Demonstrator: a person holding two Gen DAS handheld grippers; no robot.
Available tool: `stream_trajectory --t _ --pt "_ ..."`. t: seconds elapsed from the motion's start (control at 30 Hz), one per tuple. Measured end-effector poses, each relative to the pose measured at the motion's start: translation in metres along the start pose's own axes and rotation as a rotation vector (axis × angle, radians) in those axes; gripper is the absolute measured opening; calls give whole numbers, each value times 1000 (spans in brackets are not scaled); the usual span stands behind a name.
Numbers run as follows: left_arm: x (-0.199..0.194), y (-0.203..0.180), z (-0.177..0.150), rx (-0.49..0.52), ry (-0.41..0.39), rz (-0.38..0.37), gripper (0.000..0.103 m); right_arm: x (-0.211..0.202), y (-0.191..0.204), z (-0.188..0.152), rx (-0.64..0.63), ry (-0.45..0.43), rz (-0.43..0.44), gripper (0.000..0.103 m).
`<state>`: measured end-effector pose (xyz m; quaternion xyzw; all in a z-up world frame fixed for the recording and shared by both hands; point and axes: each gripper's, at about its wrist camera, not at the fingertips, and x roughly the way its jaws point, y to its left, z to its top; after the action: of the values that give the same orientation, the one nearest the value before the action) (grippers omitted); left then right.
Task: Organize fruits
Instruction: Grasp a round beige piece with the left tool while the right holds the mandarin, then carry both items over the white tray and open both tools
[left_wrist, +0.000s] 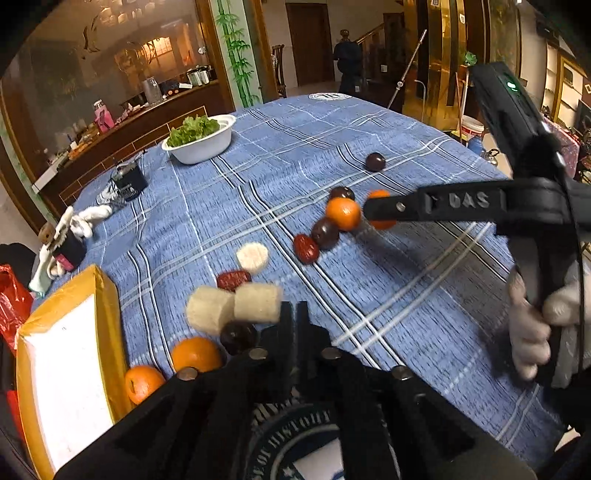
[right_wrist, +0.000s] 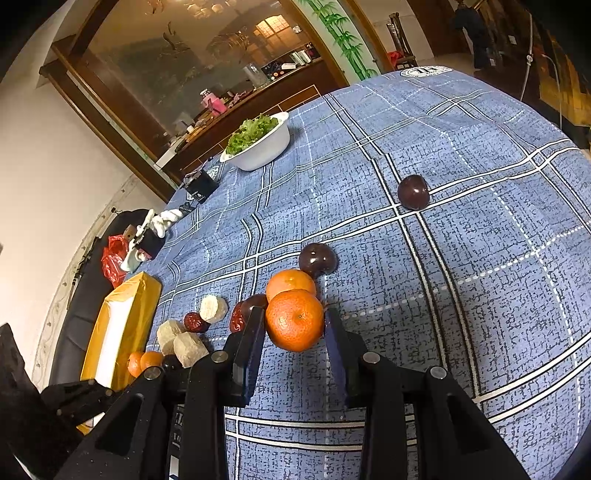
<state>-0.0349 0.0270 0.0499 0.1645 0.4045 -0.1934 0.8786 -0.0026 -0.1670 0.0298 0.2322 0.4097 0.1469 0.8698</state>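
Fruit lies scattered on a blue checked tablecloth (left_wrist: 369, 295). My right gripper (right_wrist: 295, 325) is shut on a tangerine (right_wrist: 294, 319), held just above the cloth; the left wrist view shows that gripper (left_wrist: 369, 210) from the side, half hiding the fruit. Behind it lie a second tangerine (right_wrist: 290, 282) and a dark plum (right_wrist: 317, 259), with another plum (right_wrist: 413, 192) farther off. My left gripper (left_wrist: 295, 317) is shut with nothing between its fingers, right beside pale cut fruit chunks (left_wrist: 256, 306), a plum (left_wrist: 238, 336) and two tangerines (left_wrist: 195, 353).
A yellow box (left_wrist: 70, 369) sits at the table's left edge. A white bowl of lettuce (left_wrist: 201, 138) stands at the far left, with a small black box (left_wrist: 129, 181) and a white glove (left_wrist: 92, 218) nearby. Red dates (left_wrist: 306, 249) lie mid-table. A gloved hand (left_wrist: 532, 332) grips the right tool.
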Motion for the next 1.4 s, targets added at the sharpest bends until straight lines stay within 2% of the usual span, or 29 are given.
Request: stream_trajectory --t 0.03,0.07,0.13,0.23,0.3,0.37,0.4,0.53,0.6,0.73,0.83,0.93,1.03,1.07,1.13,1.3,1.33,1.37,1.4 --pt "6 1 4 5 14 15 32 0 0 0 0 0 -1 35" --pt "13 1 7 10 26 26 46 -1 0 0 1 -1 -1 35" --pt "28 1 10 23 53 29 47 -1 -1 0 3 -3 -3 36" --pt "42 -7 11 96 52 101 51 -1 -3 0 12 -2 2 36" --pt "45 -11 9 139 51 132 50 -1 -3 0 16 1 4 36" --pt "39 -17 5 183 31 178 27 0 -4 1 19 4 8 36" --pt "37 -17 4 199 35 203 22 0 -4 1 20 5 8 36" --pt "23 2 -1 122 53 124 6 1 -3 1 20 9 4 36" --pt "15 7 -2 81 51 67 6 2 -2 1 17 10 2 36" --pt "-4 5 -10 45 63 -125 6 2 -3 1 21 9 1 36" --pt "-9 5 -6 32 39 -117 8 3 -4 1 25 8 4 36" --pt "0 8 1 25 38 -119 26 2 -3 1 20 8 5 36" --pt "12 3 1 46 50 -119 34 1 -4 1 26 7 4 36" --pt "13 3 1 48 44 -120 46 1 -5 1 30 7 8 36" --pt "16 -1 0 53 52 -116 55 1 -6 1 36 10 16 36" --pt "29 -17 -8 105 95 -129 55 2 -4 0 25 13 21 36" --pt "29 -20 -10 110 88 -103 45 1 -4 0 26 13 20 36" --pt "28 -20 -10 108 80 -77 26 1 -5 0 28 12 19 36" --pt "27 -20 -9 97 81 -62 26 2 -5 0 30 13 19 36"
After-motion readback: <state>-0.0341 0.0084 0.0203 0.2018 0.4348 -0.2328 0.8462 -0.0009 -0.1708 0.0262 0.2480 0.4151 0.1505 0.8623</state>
